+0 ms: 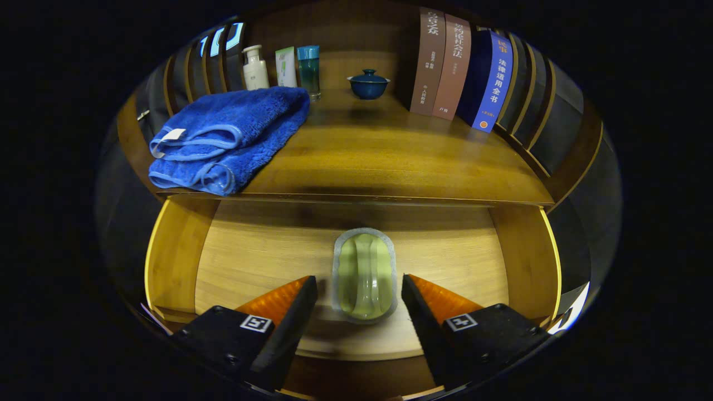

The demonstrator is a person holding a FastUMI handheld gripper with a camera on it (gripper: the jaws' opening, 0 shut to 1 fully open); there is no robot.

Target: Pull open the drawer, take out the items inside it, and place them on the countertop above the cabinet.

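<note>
The claw [359,289] hangs over the open drawer [250,256] with its two fingers spread wide apart, holding nothing. Between the fingers, and a little ahead of them, lies a green soap dish [365,275] on the drawer's wooden floor — its near end sits in the gap, and neither finger touches it. Whether anything is in the dish is hard to tell. Past the drawer, farther from the claw, is the countertop [390,156]. On it, ahead and to the left, rests a folded blue towel [228,136] right at the front edge. Behind the towel stand a white bottle [255,68], a pale tube [286,67] and a teal bottle [309,69], close together in a row. Straight ahead, far back, sits a small dark blue bowl with a lid [368,84]. To the right of it three books [457,69] stand upright, side by side.
</note>
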